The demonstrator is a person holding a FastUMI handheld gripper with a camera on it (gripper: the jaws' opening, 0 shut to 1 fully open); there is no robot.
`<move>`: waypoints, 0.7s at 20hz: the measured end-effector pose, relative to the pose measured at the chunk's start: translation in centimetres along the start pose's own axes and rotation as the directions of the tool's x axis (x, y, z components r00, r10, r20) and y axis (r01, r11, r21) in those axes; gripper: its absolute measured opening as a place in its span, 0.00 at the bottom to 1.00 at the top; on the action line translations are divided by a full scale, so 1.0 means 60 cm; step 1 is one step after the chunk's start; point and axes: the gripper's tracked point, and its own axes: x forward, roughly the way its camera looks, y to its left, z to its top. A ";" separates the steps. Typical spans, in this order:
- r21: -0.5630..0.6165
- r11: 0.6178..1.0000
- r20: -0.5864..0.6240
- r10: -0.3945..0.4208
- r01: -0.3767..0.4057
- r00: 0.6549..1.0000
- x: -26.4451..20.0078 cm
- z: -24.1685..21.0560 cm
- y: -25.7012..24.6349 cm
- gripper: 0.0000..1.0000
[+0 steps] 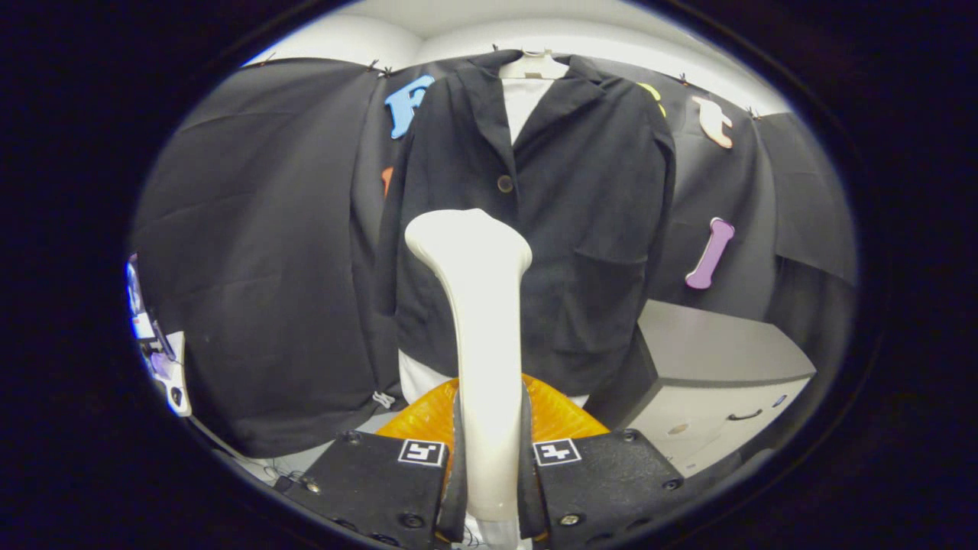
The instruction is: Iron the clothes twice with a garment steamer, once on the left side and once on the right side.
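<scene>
Gripper (489, 473) clamped on steamer (477, 321) handle, head near jacket (581, 229), contact unclear. Risk: smooth handle twists, head snags button (505, 183).

This is a test booth: black cloth walls (260, 252) all around, a grey drawer cabinet (718, 382) at three o'clock.

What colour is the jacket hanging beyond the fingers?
Black, seen best in the gripper view: the jacket hangs beyond the steamer the fingers grip.
</scene>
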 end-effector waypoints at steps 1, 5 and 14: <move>0.003 1.000 0.014 0.001 -0.001 1.000 0.000 0.017 0.006 0.29; -0.001 1.000 0.095 0.009 -0.009 0.995 0.003 0.098 0.035 0.29; -0.080 0.993 0.375 -0.049 0.085 0.926 0.017 0.324 0.102 0.29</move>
